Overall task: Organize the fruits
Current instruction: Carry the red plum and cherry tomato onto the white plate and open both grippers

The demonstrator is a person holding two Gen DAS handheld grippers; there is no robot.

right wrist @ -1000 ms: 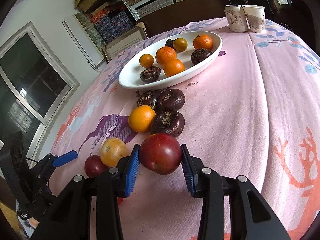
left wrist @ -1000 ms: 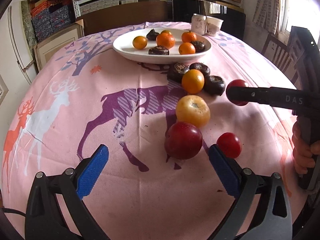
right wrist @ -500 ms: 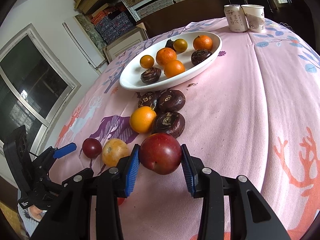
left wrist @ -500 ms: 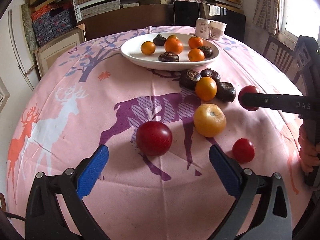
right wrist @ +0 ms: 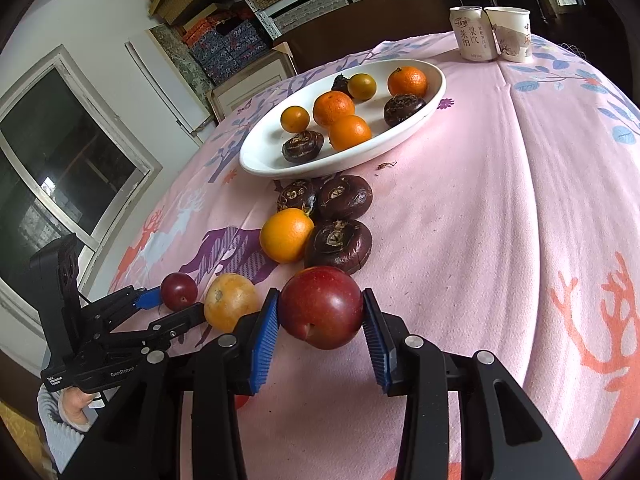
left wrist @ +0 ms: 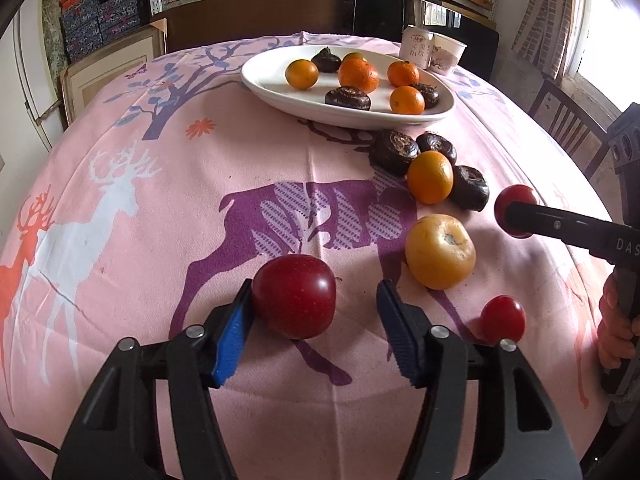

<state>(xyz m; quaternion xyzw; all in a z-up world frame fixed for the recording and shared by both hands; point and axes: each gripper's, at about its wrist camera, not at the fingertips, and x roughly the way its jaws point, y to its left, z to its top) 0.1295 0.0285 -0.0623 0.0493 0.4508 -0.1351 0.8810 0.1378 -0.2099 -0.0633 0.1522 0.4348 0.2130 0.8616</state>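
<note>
Right claw (right wrist: 320, 316) grips a red plum (right wrist: 320, 306); left claw (left wrist: 314, 310) straddles another

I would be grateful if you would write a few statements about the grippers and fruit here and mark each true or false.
1. The right gripper is shut on a red plum. True.
2. The left gripper has both pads pressed on the dark red plum. False: only the left pad touches it; a gap shows at the right pad.
3. The white plate holds only oranges. False: dark water chestnuts lie there too.
4. A can and a paper cup stand beyond the plate. True.
5. The small red fruit lies on the plate. False: it sits on the tablecloth.
</note>
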